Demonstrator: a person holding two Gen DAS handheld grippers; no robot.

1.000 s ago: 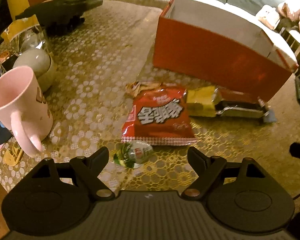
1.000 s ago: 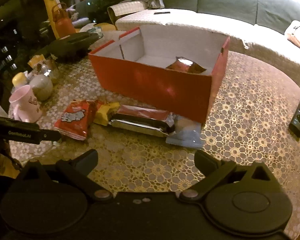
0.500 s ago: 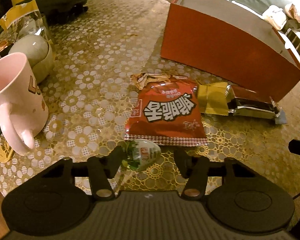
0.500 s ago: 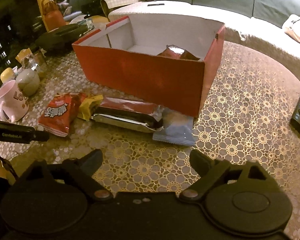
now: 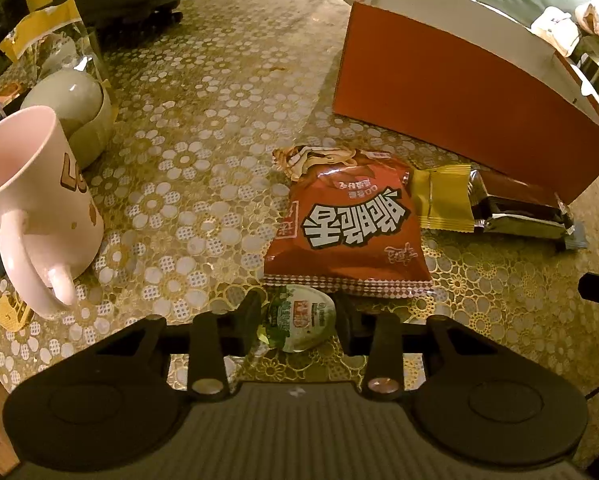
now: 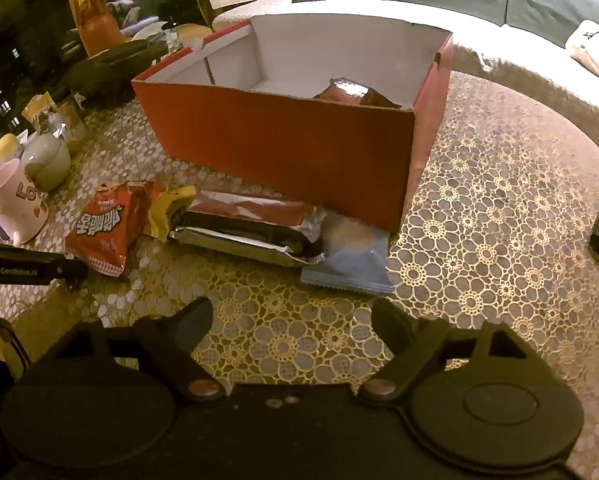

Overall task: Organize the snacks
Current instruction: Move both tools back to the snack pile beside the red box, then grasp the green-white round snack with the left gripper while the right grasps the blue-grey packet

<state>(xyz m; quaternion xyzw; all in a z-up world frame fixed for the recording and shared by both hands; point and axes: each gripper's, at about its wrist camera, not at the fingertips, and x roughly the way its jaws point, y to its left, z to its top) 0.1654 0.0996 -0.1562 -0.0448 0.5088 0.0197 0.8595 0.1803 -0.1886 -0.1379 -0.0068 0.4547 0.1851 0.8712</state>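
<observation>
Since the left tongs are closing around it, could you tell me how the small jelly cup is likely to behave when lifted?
The jelly cup looks small, so probably light. Its rounded, glossy plastic wall may slip or twist between the closing left tongs. It lies tilted on the table, so it could roll away if nudged.

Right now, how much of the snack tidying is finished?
Barely begun. One packet already lies in the red box. The left gripper is closing around a small jelly cup. Left on the table: the red bag, yellow packet, long bar and blue packet. The right gripper is empty, its jaws narrowing.
</observation>
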